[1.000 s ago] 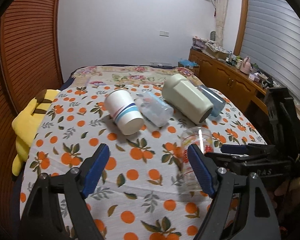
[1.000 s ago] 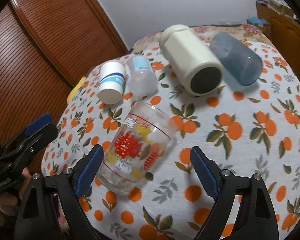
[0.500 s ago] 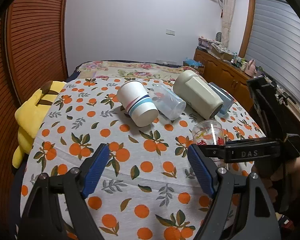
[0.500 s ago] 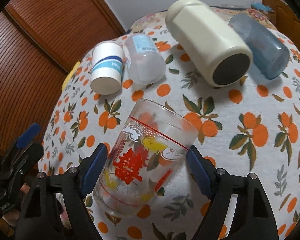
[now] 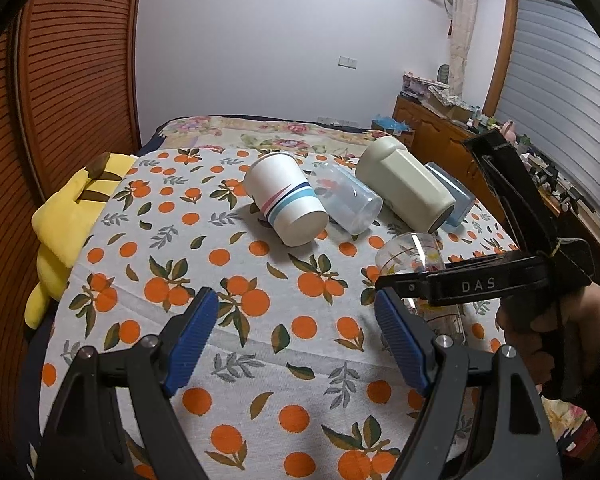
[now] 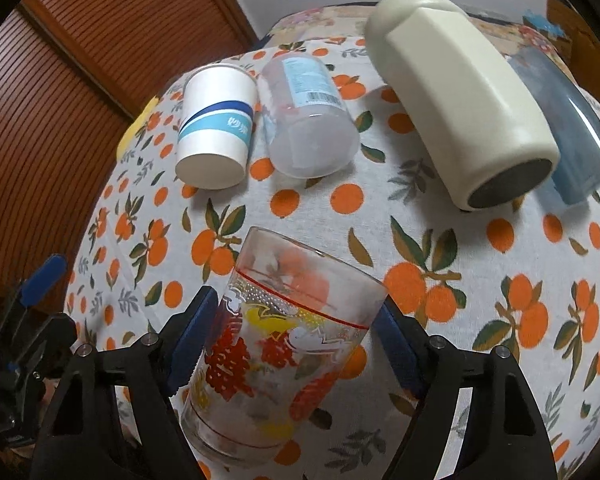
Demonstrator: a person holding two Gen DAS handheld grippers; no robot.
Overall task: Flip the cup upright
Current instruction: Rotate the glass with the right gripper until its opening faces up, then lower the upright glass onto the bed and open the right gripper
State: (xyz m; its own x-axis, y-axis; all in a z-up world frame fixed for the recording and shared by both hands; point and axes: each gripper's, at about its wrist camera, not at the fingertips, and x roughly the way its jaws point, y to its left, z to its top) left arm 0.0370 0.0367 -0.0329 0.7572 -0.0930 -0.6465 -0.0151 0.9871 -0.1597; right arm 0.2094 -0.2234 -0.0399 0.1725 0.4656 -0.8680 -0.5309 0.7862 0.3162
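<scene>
A clear glass cup (image 6: 276, 344) printed with red, yellow and white figures lies between the blue pads of my right gripper (image 6: 296, 340), mouth pointing away and tilted up; both pads touch its sides. In the left wrist view the glass (image 5: 416, 256) shows behind the right gripper (image 5: 480, 284). My left gripper (image 5: 300, 340) is open and empty above the orange-print cloth (image 5: 204, 272), left of the glass.
Lying on their sides at the back: a white paper cup with blue stripes (image 6: 216, 136), a clear plastic cup (image 6: 308, 120), a cream jug (image 6: 460, 108) and a blue cup (image 6: 572, 128). A yellow plush (image 5: 68, 220) lies at the left edge. A wooden sideboard (image 5: 440, 136) stands at the right.
My right gripper moved forward around the glass and closed its pads onto it; the glass's mouth end now tilts up. My left gripper pulled back and rose slightly.
</scene>
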